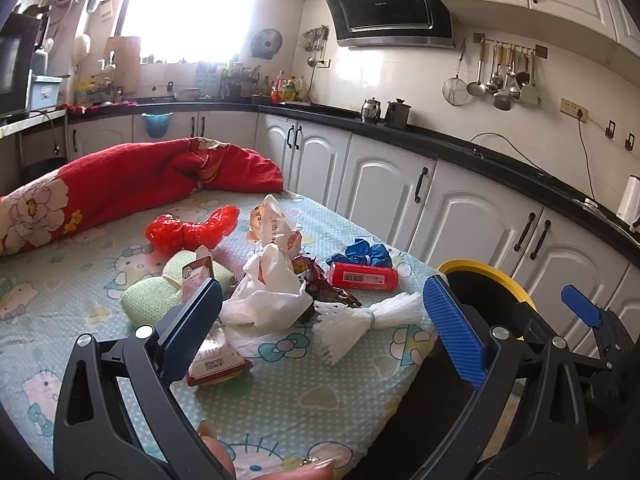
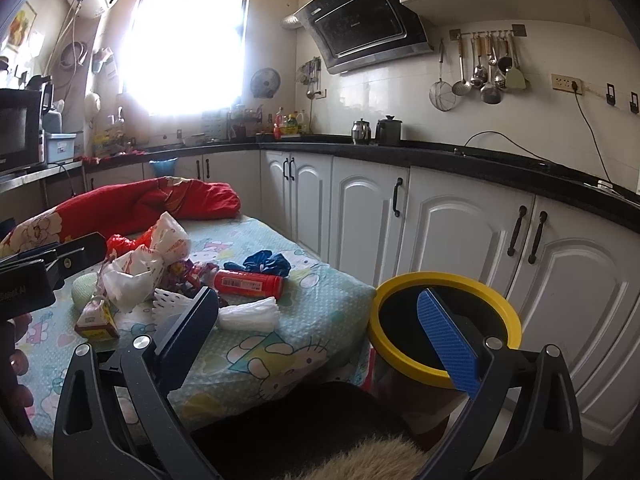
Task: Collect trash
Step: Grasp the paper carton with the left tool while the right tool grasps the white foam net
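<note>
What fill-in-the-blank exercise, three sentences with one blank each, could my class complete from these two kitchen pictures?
1. The bin beside the table has a ____ rim.
2. Both the left gripper and the right gripper are ____.
3. The red tube lies right in front of a crumpled ____ bag.

Missing words: yellow; open; blue

Little can be read. The red tube (image 1: pixel 363 276), at about two o'clock from the white plastic bag (image 1: pixel 268 292), carries a white barcode label, its digits too small to make out. The left-hand tool's black body (image 2: pixel 24 292) shows pale lettering, possibly "Beast AI". Print on the small carton (image 1: pixel 218 364) is blurred.
</note>
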Demonstrator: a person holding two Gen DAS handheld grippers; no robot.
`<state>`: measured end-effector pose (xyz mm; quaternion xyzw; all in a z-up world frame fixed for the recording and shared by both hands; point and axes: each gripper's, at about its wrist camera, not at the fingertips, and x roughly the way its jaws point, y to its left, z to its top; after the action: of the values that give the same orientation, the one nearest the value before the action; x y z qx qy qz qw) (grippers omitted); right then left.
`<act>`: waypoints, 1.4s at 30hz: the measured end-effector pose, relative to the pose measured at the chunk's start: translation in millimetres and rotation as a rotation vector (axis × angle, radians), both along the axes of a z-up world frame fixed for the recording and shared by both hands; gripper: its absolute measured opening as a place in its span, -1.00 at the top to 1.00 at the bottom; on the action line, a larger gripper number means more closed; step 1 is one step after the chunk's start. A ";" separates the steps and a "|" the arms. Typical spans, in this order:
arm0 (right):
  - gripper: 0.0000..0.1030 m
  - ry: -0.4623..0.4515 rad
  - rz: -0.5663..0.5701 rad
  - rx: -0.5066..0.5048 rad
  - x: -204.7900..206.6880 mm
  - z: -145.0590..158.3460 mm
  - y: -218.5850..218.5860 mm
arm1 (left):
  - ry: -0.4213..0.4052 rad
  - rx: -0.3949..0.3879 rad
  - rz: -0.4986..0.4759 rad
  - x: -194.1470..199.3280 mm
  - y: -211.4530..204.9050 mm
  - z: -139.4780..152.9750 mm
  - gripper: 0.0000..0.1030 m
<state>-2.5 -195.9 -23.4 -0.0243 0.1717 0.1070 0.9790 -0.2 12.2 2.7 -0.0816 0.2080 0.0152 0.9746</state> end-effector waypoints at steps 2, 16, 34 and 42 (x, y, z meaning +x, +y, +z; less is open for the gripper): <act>-0.88 0.015 0.020 -0.003 4.0 -0.6 2.5 | 0.005 -0.006 0.007 1.6 4.6 -1.6 -0.79; -0.88 0.122 0.170 -0.053 51.8 -8.2 36.7 | 0.074 -0.068 0.163 17.2 70.3 -11.4 -0.79; -0.73 0.333 0.234 -0.002 115.9 -40.7 39.8 | 0.315 -0.233 0.165 69.4 116.5 -41.8 -0.24; -0.43 0.480 0.281 0.066 140.7 -60.4 44.2 | 0.366 -0.213 0.156 82.9 114.2 -49.0 -0.15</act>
<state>138.2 -151.7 -83.8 0.0103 0.3900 0.2498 0.8862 82.8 126.4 -46.3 -0.1960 0.3751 0.0832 0.9022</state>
